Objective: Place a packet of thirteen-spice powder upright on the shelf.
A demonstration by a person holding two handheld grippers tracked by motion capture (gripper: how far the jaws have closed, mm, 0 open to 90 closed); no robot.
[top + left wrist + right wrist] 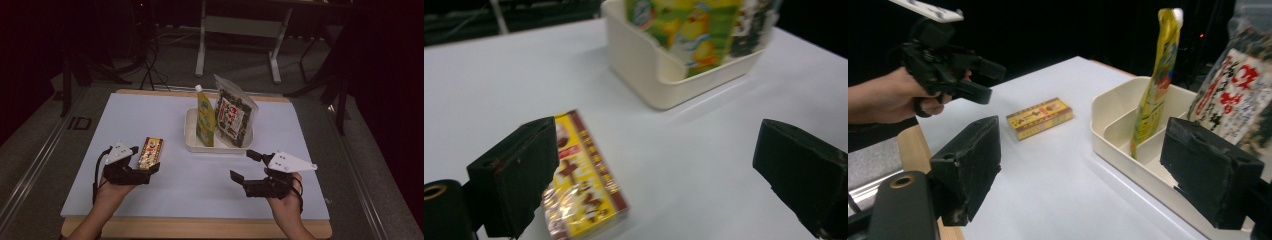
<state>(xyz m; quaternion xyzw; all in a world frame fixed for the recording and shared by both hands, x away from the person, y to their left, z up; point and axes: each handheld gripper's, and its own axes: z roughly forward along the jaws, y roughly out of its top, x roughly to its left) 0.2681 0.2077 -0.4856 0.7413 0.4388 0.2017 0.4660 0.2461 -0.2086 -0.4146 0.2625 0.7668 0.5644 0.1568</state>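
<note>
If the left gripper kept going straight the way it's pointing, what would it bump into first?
Probably the yellow snack box: it lies just ahead of the left gripper, by one of its open fingers. Past it, farther off, stands the white tray. Depth is hard to judge.

Both forearms enter from the near edge. The left claw [146, 167] and the right claw [247, 165] gape wide, empty, pointing far.
</note>
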